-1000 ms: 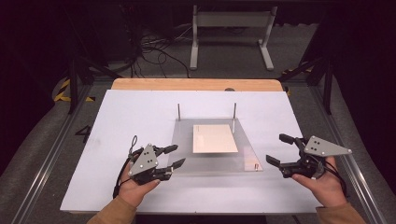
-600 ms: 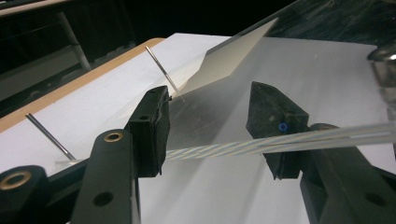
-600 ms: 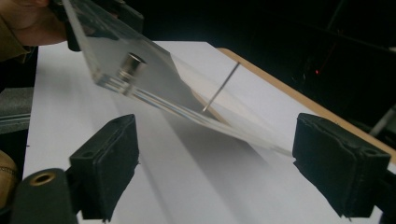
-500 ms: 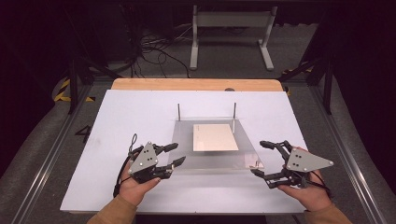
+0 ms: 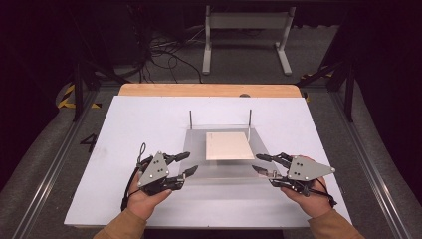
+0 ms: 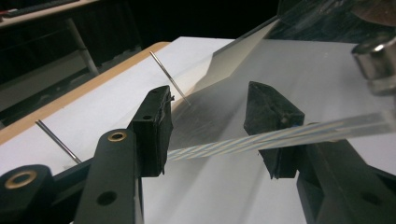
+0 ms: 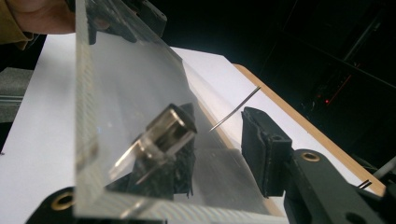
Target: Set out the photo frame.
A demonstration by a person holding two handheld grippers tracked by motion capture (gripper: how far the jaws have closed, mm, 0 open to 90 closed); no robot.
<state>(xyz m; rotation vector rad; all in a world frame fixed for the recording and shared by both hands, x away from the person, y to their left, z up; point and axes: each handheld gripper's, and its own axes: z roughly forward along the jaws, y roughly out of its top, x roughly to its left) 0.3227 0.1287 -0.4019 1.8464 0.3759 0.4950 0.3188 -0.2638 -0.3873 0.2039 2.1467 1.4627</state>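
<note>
**Clear acrylic plate flanked by two hand-held grippers**

On the white table top, high view: a clear rectangular acrylic plate lies near the middle, behind it two thin upright metal pins. A pale cream rectangular card shows at the plate's middle. The left gripper, held in the person's left hand, sits at the plate's near left corner, jaws parted, one tip over the plate's edge. The right gripper, held in the right hand, sits at the near right corner, jaws likewise parted. A bare wooden strip runs along the table's far edge.

Left gripper view: the plate's edge crosses between the two black jaws, which stand apart; it passes just by the right jaw, contact cannot be told. A short metal cylinder shows on the plate at upper right.

Right gripper view: the plate stands close before the camera, between the spread jaws; one jaw shows through the acrylic together with a small metal cylinder. Neither jaw visibly clamps it.
</note>
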